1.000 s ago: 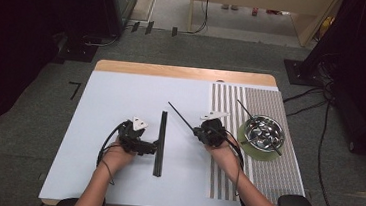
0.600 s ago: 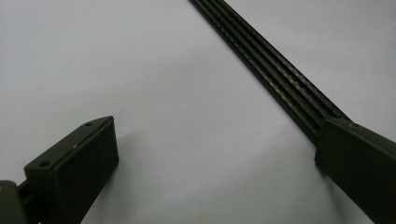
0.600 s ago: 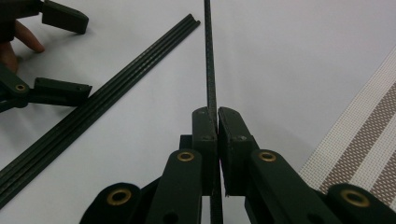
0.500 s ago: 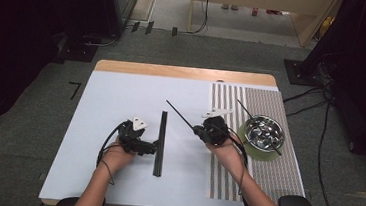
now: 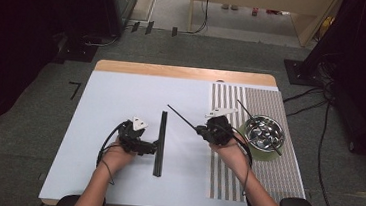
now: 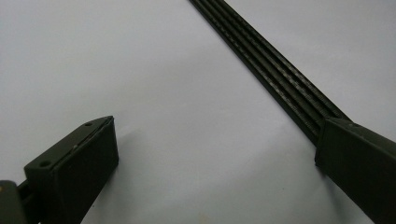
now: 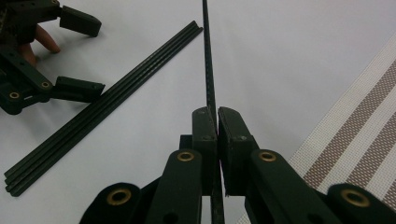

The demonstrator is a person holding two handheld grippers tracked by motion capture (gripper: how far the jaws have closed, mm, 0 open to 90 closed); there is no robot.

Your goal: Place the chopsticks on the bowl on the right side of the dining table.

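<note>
Black rod [image 7: 207,60] | clamped in right gripper [image 7: 217,122] | left gripper [image 6: 210,154] open beside rod bundle [image 6: 275,74]

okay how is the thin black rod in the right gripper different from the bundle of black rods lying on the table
The rod is single; the bundle is several rods packed side by side. The rod is clamped in the shut right gripper and angled up off the table; the bundle lies flat on it. The open left gripper has one jaw against the bundle without gripping it. Both are black, straight and slender.
</note>
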